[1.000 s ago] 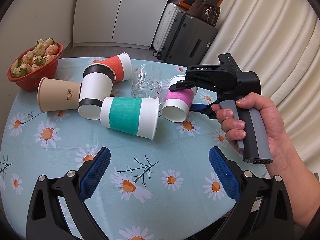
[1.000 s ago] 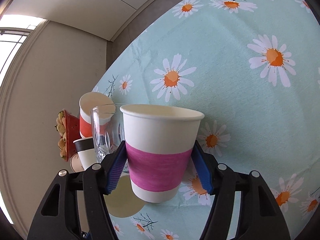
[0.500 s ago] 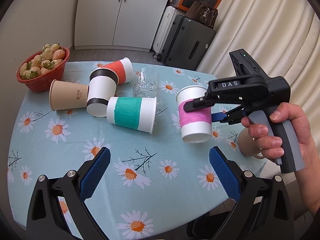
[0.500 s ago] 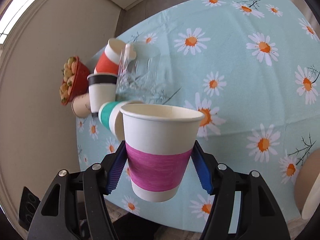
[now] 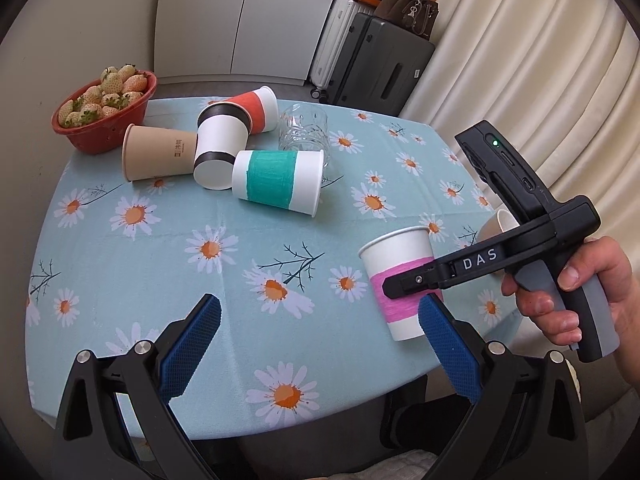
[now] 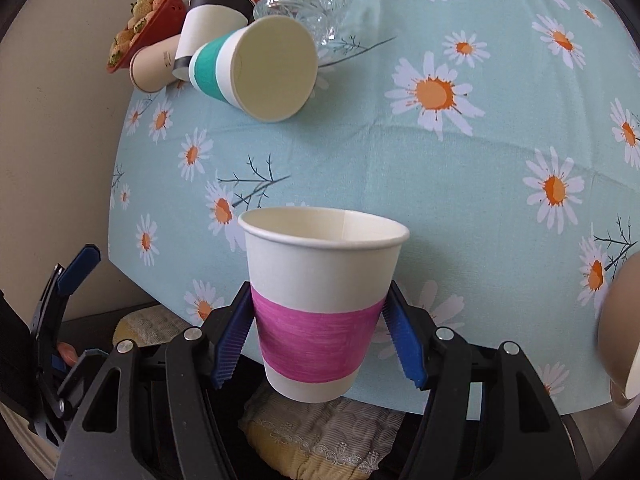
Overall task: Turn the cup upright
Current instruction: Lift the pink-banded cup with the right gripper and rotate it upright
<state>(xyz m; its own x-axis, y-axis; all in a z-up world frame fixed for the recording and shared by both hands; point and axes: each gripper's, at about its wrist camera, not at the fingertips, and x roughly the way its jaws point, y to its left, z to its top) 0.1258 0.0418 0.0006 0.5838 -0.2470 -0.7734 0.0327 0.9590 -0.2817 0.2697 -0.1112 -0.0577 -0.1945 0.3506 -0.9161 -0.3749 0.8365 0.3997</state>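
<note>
Cup (image 6: 320, 312), pink-banded, sits mouth-up between the right tool's (image 6: 316, 348) 2 blue pads, which press its band from both sides; its long axis runs near vertical, tilted a little. In the left wrist view the cup (image 5: 400, 280) hangs at the near right edge of the desk (image 5: 160, 248), and whether its base touches the cloth I cannot tell. The coming move, I judge, is a short drop straight down onto open cloth just inward of that edge; any drift toward the person would put the base past the rim. The left tool (image 5: 316, 344) holds nothing, pads spread wide, near the cup's left side. Well apart at the far side lie the green cup (image 5: 280, 180), other tipped cups and a glass (image 5: 304, 132).
</note>
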